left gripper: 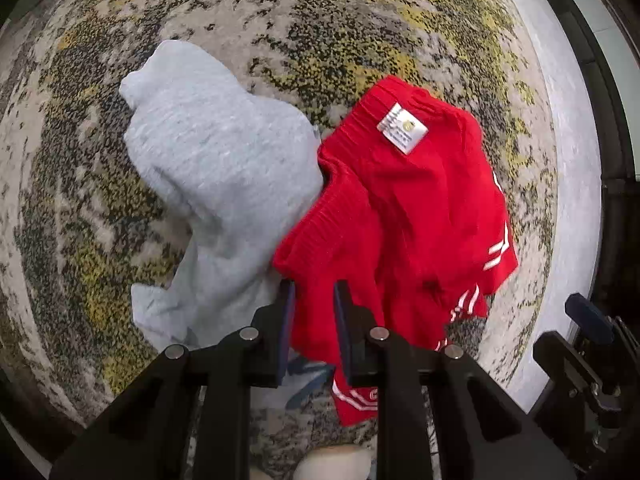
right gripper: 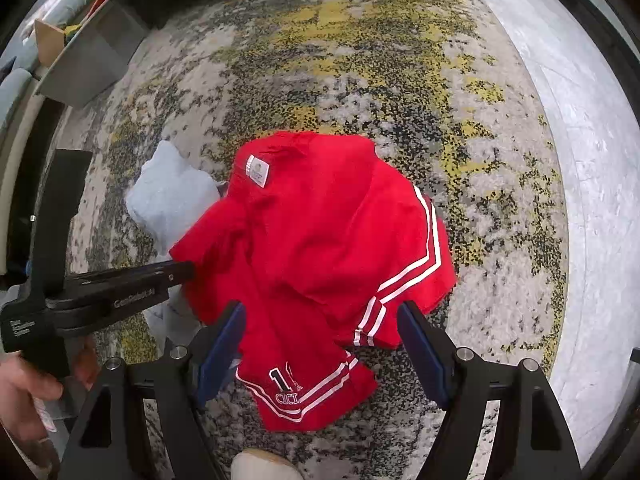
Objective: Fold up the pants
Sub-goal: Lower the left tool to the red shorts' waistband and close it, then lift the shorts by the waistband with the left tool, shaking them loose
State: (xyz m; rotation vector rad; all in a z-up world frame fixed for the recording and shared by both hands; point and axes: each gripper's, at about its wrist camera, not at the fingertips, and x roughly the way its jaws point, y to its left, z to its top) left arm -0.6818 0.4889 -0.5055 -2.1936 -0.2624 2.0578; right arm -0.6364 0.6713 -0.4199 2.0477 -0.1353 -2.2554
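red pants (right gripper: 320, 240) lie crumpled on the rug (right gripper: 360, 60) beside a grey garment (left gripper: 216, 168). left gripper (left gripper: 314, 300) fingers pinch the waistband edge, probably for spreading; right gripper (right gripper: 320, 344) hovers wide open, empty.

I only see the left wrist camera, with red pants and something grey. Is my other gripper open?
Observer: Yes, the right gripper hangs wide open over the red pants.
Operator: Any writing on them?
Observer: Black lettering near one hem: a 1 above CICI.
Operator: Who's holding my left gripper?
Observer: A hand grips its handle, at the lower left of the right wrist view.
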